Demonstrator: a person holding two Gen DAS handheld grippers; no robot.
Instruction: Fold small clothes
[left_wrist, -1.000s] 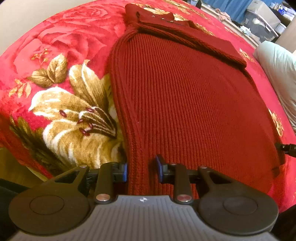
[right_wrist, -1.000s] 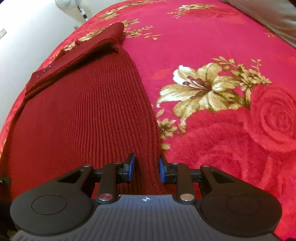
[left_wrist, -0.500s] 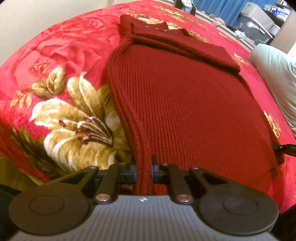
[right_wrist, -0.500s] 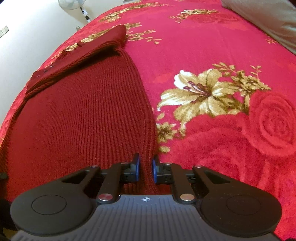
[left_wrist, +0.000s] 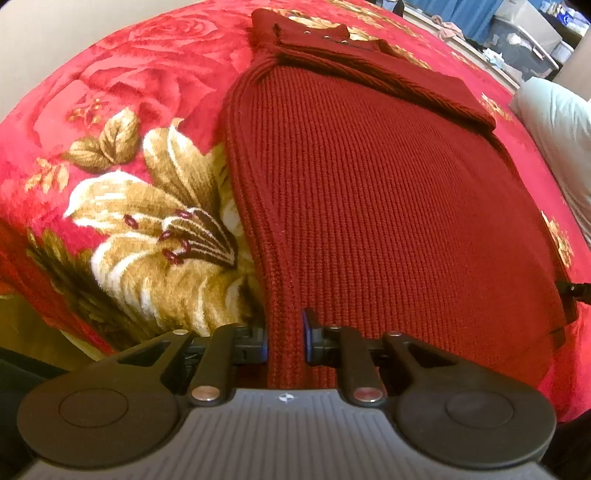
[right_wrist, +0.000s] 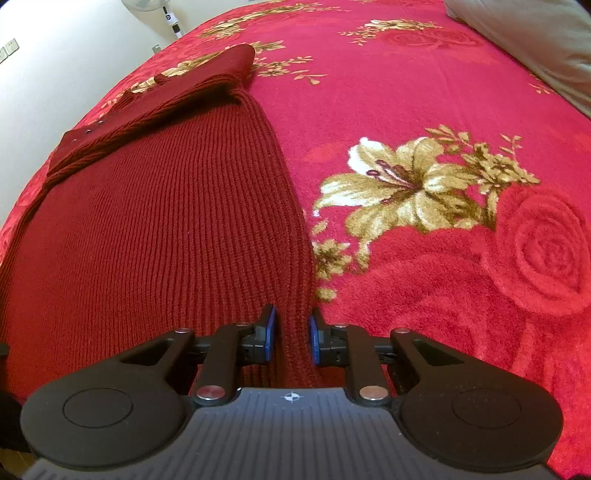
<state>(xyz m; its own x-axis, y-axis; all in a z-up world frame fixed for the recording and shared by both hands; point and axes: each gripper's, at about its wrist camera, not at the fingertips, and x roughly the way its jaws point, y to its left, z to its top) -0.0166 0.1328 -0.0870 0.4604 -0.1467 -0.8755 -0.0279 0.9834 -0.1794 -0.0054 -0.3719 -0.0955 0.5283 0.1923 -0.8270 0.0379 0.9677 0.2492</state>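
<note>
1. Your dark red ribbed knit sweater (left_wrist: 388, 206) lies flat on the bed, sleeves folded across at twelve o'clock.
2. Both tongs have closed in over the last second: the left tongs (left_wrist: 285, 341) pinch the seven o'clock hem corner, though easing slightly; the right tongs (right_wrist: 291, 339) clamp the five o'clock corner.
3. You're likely ready to lift the hem.
4. Underneath is a plush red floral blanket (right_wrist: 424, 258).

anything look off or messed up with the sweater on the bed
Nothing stands out. The dark red knit sweater lies flat and smooth on the floral blanket, sleeves folded across the top, with no visible snags or bunching.
</note>
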